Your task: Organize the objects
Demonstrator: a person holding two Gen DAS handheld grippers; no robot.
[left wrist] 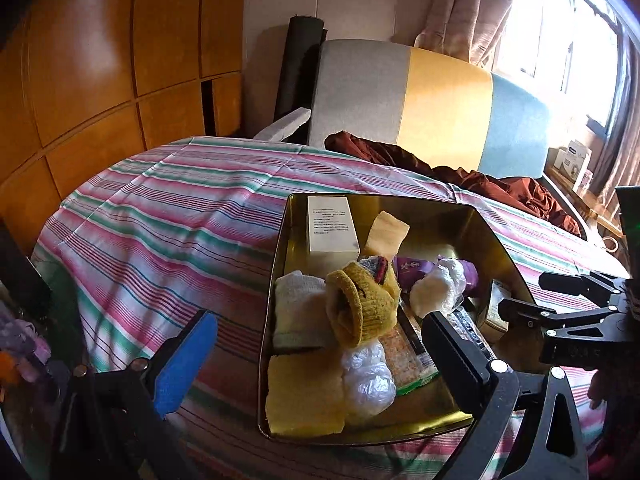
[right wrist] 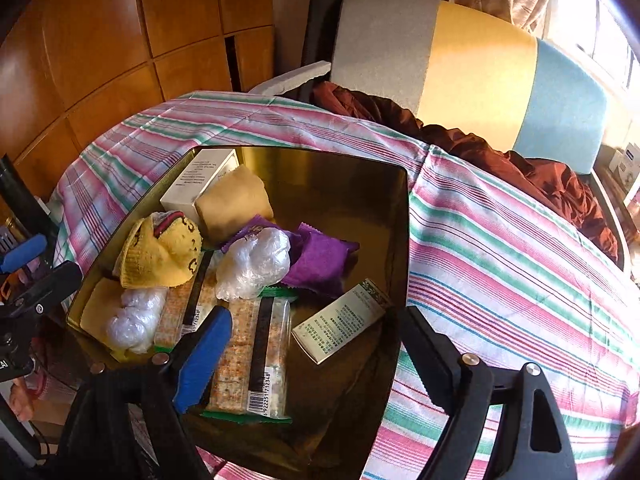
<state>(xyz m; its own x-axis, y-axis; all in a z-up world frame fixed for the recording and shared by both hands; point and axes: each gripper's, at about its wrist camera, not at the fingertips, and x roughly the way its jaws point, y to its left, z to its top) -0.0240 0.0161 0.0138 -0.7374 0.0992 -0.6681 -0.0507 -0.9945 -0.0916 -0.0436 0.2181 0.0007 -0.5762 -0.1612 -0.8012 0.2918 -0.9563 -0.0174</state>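
the right gripper hangs nearest, tilted down over the near end of the gold tin on the striped bedspread, jaws wide apart and empty, with the cracker packet lying right between its fingers, long axis running away from the jaws. so the right hand looks better placed for it than the left gripper, also spread wide and holding nothing, straddling the tin's other near corner. beside the packet lies a small printed box, set slantwise and just ahead of the right black finger.

tin's right half free, left crowded
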